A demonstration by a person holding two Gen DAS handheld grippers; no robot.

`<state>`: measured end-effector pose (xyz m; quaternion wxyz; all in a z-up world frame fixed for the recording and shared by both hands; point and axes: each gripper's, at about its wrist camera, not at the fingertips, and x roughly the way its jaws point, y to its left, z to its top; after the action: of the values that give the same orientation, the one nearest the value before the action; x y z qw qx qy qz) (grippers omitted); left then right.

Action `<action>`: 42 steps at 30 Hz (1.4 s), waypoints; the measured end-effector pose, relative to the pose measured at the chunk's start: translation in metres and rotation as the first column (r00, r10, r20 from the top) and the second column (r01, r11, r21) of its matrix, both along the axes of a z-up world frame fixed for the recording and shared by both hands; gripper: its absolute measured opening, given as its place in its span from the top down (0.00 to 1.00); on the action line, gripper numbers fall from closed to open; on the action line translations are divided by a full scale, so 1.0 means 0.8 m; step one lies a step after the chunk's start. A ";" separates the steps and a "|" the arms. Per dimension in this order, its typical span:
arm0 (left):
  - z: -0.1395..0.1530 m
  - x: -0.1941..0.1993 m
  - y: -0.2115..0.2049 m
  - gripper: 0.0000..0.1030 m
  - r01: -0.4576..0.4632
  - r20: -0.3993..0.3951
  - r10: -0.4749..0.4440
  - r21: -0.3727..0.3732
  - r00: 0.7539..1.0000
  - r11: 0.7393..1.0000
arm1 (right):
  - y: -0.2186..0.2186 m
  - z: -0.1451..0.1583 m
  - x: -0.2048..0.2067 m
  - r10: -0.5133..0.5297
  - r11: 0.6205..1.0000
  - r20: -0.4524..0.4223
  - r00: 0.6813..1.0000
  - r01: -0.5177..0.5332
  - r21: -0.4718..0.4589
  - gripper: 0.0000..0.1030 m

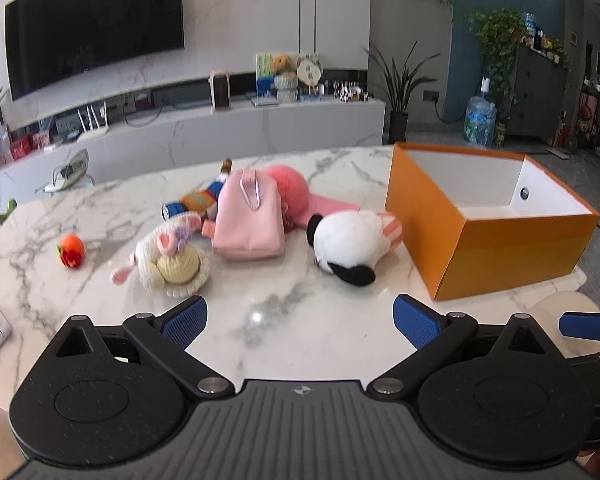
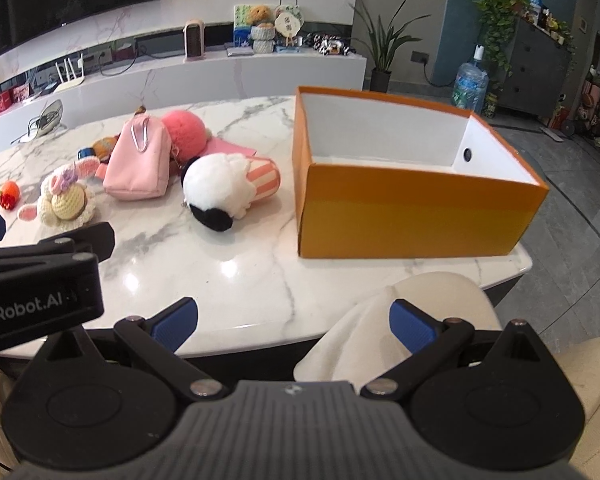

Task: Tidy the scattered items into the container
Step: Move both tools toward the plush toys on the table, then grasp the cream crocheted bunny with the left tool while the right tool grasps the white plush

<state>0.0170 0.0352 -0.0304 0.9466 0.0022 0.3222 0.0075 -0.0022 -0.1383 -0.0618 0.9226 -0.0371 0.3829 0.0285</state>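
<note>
The orange box (image 1: 496, 248) sits open-topped at the right end of the marble table (image 1: 260, 312), its long axis running from near-left to far-right, and its white inside holds nothing. Left of it the toys lie in a loose cluster: a white plush (image 1: 352, 244) lying with its black tip toward the near side, a pink pouch (image 1: 248, 220), a pink pompom (image 1: 288, 180), a doll (image 1: 198, 202), a crochet bunny (image 1: 172, 260) and a small orange fruit (image 1: 71, 251) farthest left. The left gripper (image 1: 300, 320) and right gripper (image 2: 294, 320) both hover at the near edge, jaws wide and gripping nothing.
</note>
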 end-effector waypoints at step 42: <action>-0.071 0.162 0.126 0.00 -0.277 -0.055 0.280 0.058 0.958 0.959 | 0.110 -0.063 0.206 0.251 0.967 0.003 0.968 -0.251 -0.051 0.11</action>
<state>0.1468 0.1363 -0.0874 0.9253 -0.0195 0.3484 0.1487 0.1627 -0.0500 -0.1125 0.9121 -0.1087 0.3715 0.1352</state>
